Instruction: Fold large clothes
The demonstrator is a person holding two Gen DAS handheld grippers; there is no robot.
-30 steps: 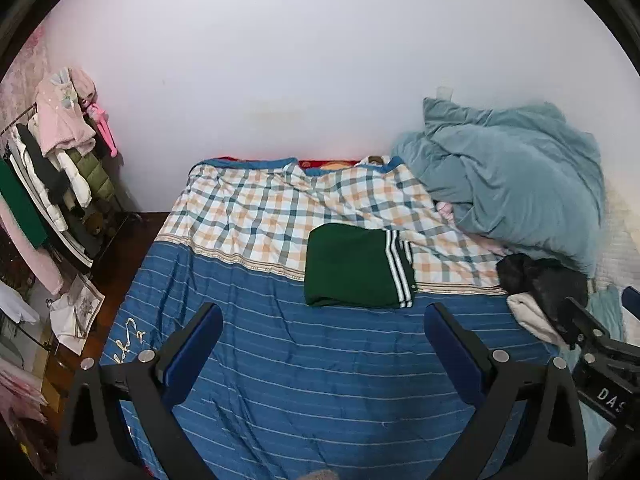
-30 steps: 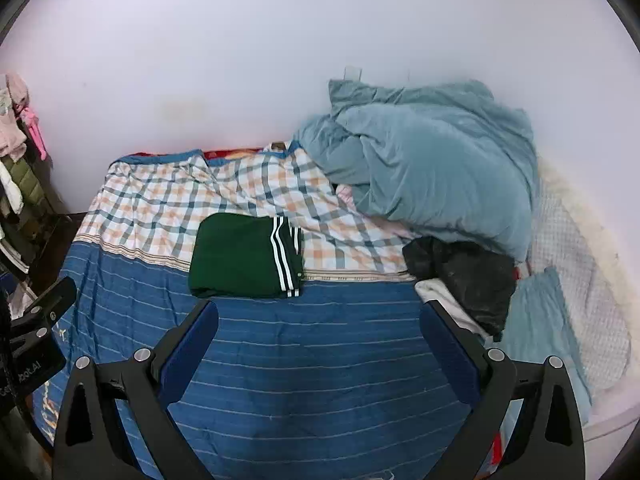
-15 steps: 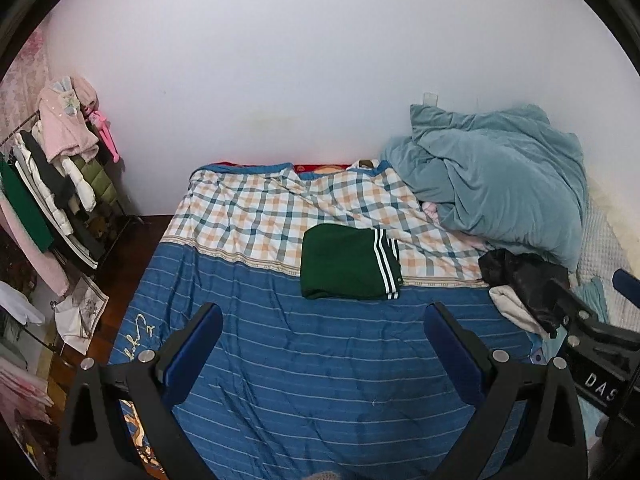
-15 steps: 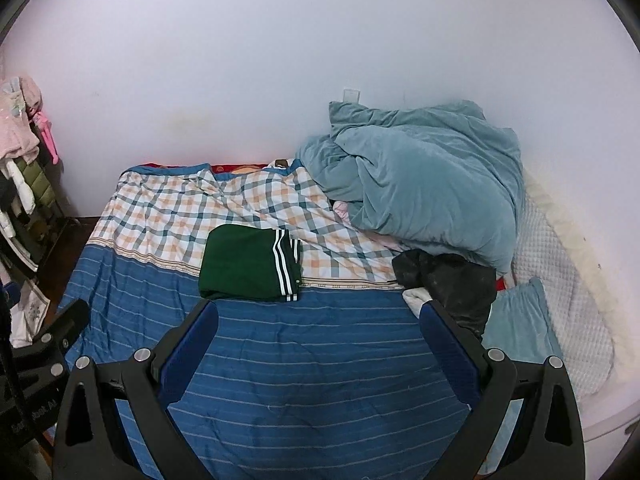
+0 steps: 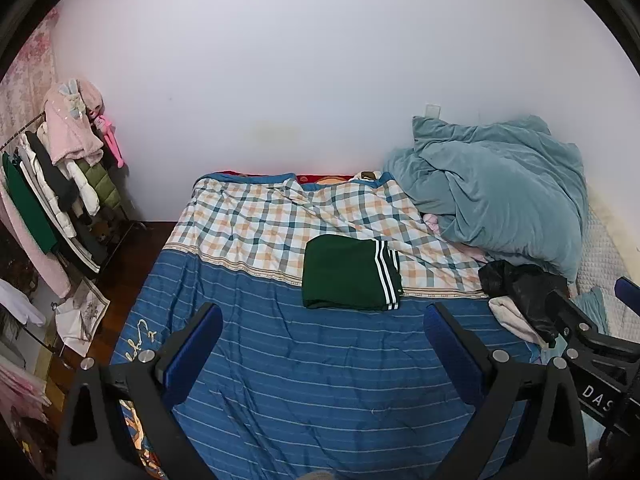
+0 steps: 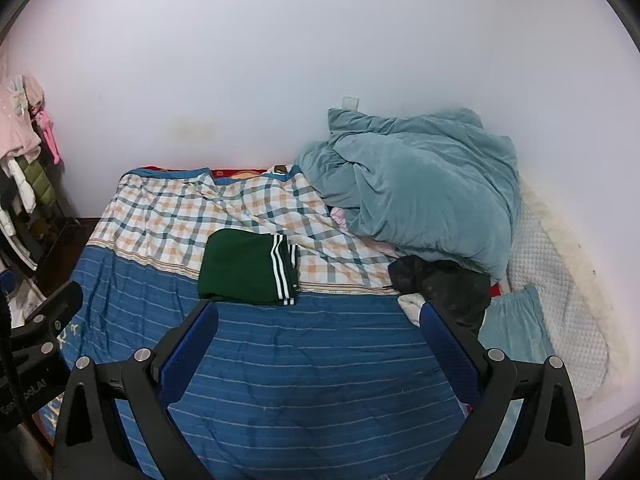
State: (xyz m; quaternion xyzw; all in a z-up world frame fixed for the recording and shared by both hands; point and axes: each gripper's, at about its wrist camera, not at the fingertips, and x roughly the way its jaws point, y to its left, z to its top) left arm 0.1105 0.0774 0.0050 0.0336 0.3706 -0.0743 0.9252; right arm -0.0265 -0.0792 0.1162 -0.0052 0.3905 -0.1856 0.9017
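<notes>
Tongs both wide open: our left tongs [image 5: 322,330], right tongs [image 6: 318,328], nothing held. We see green clothes [image 5: 348,274] folded flat on bed [image 5: 320,380].

the bedsheet [image 5: 320,368] is thin woven cloth, matt and lightly creased, its far part printed in a check. the folded green garment [image 5: 344,276] looks like smooth knit fabric with flat white stripes. the teal quilt [image 5: 500,196] has a soft, velvety, faintly sheened nap. a black garment [image 5: 516,280] beside it looks slightly glossy. the white pad [image 6: 560,280] at the bed's edge is quilted and dimpled. the left gripper [image 5: 320,332] and right gripper [image 6: 318,328] have matt black plastic frames, shiny metal screws and blue textured finger pads [image 6: 188,348]. the wall [image 5: 320,80] is smooth and matt.
</notes>
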